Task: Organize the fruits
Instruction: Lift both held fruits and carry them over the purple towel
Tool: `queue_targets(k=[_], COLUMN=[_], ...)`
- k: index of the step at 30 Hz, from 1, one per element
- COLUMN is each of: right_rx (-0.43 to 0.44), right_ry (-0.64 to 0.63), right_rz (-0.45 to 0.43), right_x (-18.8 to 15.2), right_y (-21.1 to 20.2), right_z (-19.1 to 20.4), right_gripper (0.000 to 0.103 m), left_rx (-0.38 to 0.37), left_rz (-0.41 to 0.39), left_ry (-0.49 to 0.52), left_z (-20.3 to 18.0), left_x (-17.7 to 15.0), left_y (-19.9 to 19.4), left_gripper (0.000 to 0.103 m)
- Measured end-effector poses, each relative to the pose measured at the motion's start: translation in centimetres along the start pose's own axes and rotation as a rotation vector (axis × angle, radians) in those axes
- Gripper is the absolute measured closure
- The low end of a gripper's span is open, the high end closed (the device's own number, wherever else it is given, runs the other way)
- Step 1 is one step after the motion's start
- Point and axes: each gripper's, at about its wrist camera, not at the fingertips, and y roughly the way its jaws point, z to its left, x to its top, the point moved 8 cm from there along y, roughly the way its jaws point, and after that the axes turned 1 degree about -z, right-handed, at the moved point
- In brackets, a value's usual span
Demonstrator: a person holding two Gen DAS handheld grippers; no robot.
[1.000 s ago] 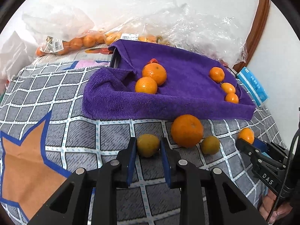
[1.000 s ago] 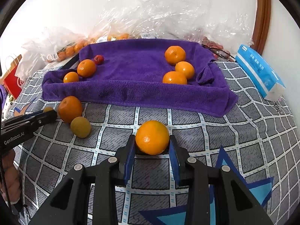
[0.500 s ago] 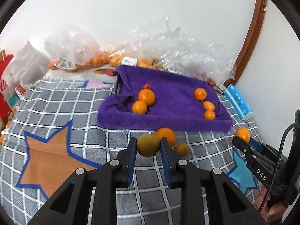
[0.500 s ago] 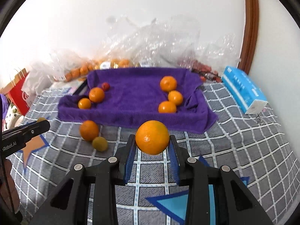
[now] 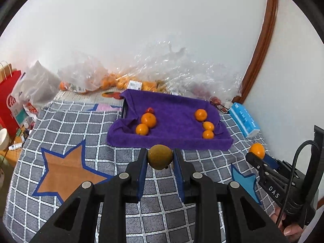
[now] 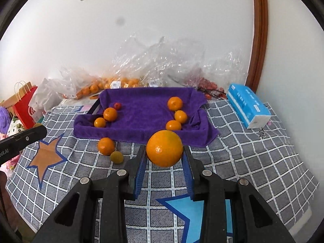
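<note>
My left gripper (image 5: 160, 159) is shut on a small greenish-yellow fruit (image 5: 160, 156) and holds it high above the cloth, in front of the purple towel tray (image 5: 174, 141). My right gripper (image 6: 164, 151) is shut on a large orange (image 6: 164, 150), also raised; it shows at the right of the left wrist view (image 5: 257, 150). The tray (image 6: 141, 133) holds two oranges and a small red fruit (image 6: 117, 105) at its left and three oranges (image 6: 175, 103) at its right. An orange (image 6: 106, 146) and a greenish fruit (image 6: 116, 157) lie on the cloth before the tray.
A grey checked cloth (image 6: 253, 151) with star patches covers the table. Clear plastic bags of fruit (image 6: 113, 85) lie along the wall behind the tray. A blue tissue pack (image 6: 248, 105) sits at the right, a red paper bag (image 6: 25, 105) at the left.
Both grippers have lifted and pulled back from the table, each carrying its fruit. The tray and loose fruits look smaller and farther away.
</note>
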Motion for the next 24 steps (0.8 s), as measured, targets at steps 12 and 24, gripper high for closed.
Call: queue_targets(k=[12,24], right_rx=[0.028,0.052], right_ry=[-0.003,-0.038], right_rz=[-0.057,-0.099], right_x=[1.9,3.2], right_y=[-2.9,-4.8], right_z=[0.4,1.7], right_gripper=[0.069,0.069], left_rx=[-0.014,-0.021], left_rz=[-0.042,-0.090], left_ry=[0.026,0.050], left_z=[-1.4,-2.3], left_x=[1.4,2.6], left_y=[-2.8,-4.7], left_gripper=[0.079,0.079])
